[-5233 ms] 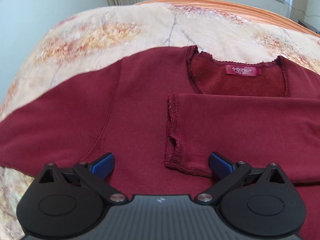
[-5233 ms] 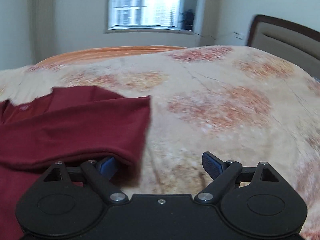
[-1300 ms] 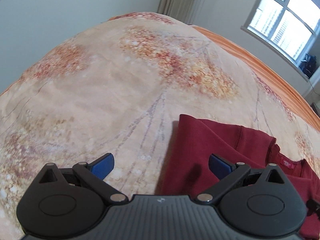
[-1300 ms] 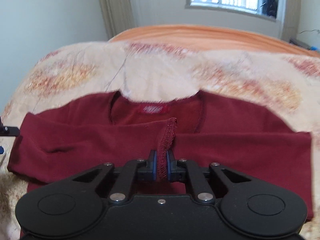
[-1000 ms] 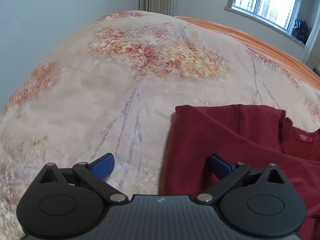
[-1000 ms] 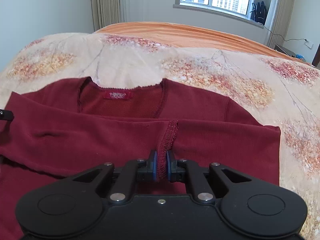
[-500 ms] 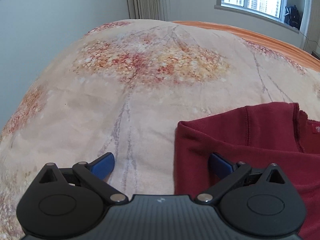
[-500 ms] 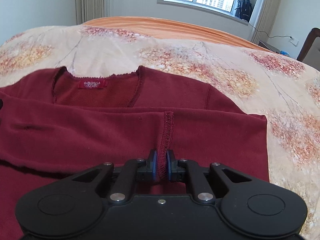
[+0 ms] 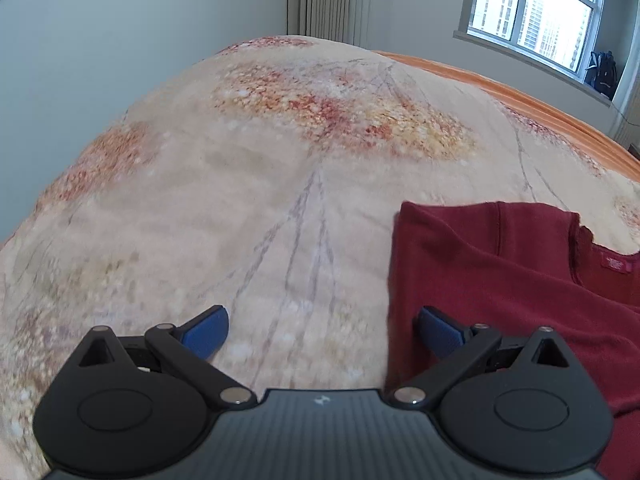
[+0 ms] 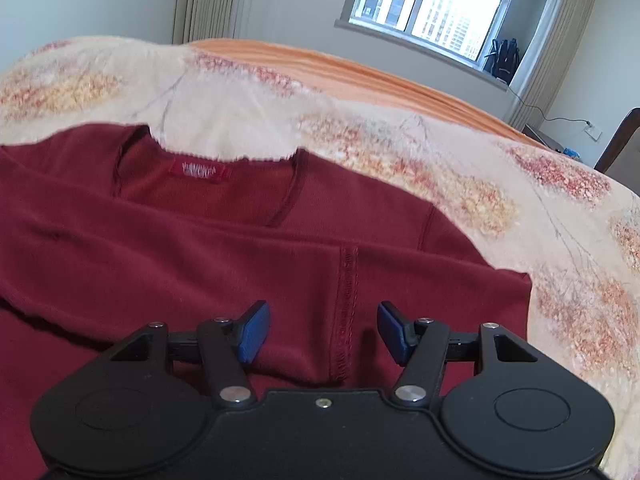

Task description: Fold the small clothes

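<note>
A dark red long-sleeved top (image 10: 200, 256) lies flat on the bed, neck label away from me, with both sleeves folded across its chest. The upper sleeve's stitched cuff (image 10: 346, 312) lies flat just ahead of my right gripper (image 10: 323, 330), which is open and empty above it. In the left wrist view the top's folded left edge (image 9: 404, 280) runs between the fingers of my left gripper (image 9: 322, 330), which is open and empty; its right fingertip (image 9: 438, 330) is over the fabric, its left one over the bedspread.
The bedspread (image 9: 280, 184) is beige with orange-red blotches and fills the area left of the top. An orange sheet (image 10: 360, 76) edges the far side. A window (image 10: 432, 12), curtains and a dark headboard (image 10: 620, 140) stand beyond.
My right gripper has opened and let go of the sleeve cuff, which now lies flat on the top. My left gripper has shifted slightly; it stays open at the top's left edge.
</note>
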